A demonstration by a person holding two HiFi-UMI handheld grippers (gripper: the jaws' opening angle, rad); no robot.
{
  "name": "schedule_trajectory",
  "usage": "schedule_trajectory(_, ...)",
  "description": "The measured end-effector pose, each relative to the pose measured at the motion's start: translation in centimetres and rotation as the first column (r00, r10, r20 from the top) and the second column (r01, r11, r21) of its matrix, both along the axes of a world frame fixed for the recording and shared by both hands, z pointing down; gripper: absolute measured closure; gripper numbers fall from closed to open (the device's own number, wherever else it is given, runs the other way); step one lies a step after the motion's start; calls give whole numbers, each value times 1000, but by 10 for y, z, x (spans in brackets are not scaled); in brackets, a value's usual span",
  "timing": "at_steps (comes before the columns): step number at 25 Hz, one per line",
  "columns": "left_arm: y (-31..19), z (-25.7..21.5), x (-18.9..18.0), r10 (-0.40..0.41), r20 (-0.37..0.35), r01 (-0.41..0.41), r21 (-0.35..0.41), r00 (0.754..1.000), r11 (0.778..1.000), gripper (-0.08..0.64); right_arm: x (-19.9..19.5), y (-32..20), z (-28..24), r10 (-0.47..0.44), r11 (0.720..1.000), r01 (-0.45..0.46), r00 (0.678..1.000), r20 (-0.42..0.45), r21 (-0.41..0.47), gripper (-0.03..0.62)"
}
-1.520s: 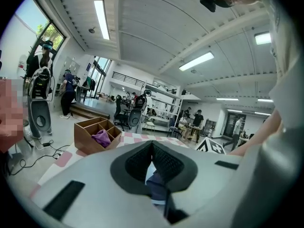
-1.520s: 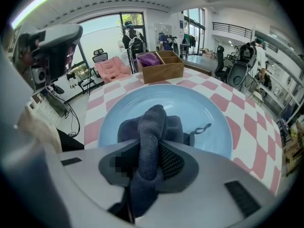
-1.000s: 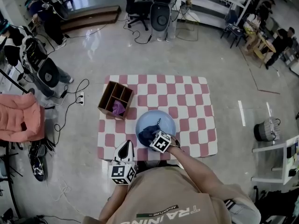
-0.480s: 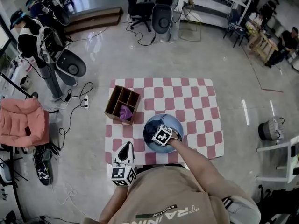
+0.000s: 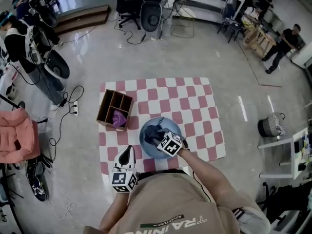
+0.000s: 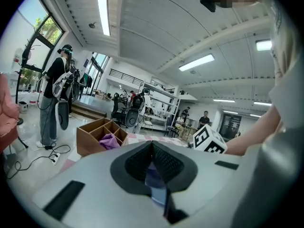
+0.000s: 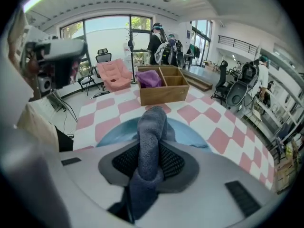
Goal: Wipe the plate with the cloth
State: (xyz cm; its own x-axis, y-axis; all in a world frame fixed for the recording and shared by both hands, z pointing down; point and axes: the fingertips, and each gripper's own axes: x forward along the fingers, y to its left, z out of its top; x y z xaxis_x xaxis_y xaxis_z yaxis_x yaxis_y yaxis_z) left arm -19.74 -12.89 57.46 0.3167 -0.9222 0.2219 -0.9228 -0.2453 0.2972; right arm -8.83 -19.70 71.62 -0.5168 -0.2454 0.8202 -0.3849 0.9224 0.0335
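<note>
Head view: the right gripper (image 5: 158, 137) holds the dark cloth (image 5: 152, 132) in the blue plate (image 5: 146, 149), and the left gripper (image 5: 126, 152) hangs nearby. Left gripper view: its jaws are pressed together and empty. Right gripper view: the jaws pinch a bunched fold, a sound hold on cloth judged soft and limp, while the plate looks rigid and slippery.

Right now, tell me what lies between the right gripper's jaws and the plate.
The dark cloth: the jaws of the right gripper clamp it, and it reaches out over the blue plate. The right gripper view shows this.

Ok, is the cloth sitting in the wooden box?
No, the cloth is pinched in the right gripper over the blue plate; the wooden box holds something purple.
</note>
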Motion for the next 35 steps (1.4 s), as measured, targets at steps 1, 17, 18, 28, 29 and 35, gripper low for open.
schedule_trajectory(1, 0, 4, 1, 3, -5, -3, -8, 1000, 1000, 545, 0, 1, -11, -8, 1000, 8, 1000, 12, 21, 479)
schedule_trajectory(17, 21, 0, -27, -81, 24, 81, -8, 996, 997, 545, -75, -33, 5, -188, 977, 195, 978, -85, 83, 479)
schedule_trajectory(18, 25, 1, -31, -98, 21, 99, -16, 995, 995, 545, -72, -37, 11, -184, 979, 192, 978, -102, 74, 479)
schedule_trajectory(28, 25, 6, -36, -160, 10, 160, -28, 987, 987, 545, -33, -84, 18, -74, 996, 80, 989, -132, 42, 477)
schedule_trajectory(29, 22, 6, -33, -153, 10, 153, -26, 988, 988, 545, -26, -88, 17, -62, 997, 68, 989, -134, 45, 477)
schedule_trajectory(35, 5, 3, -8, -101, 15, 101, -15, 995, 995, 545, 27, -102, 16, 2, 999, 6, 988, -153, 52, 477)
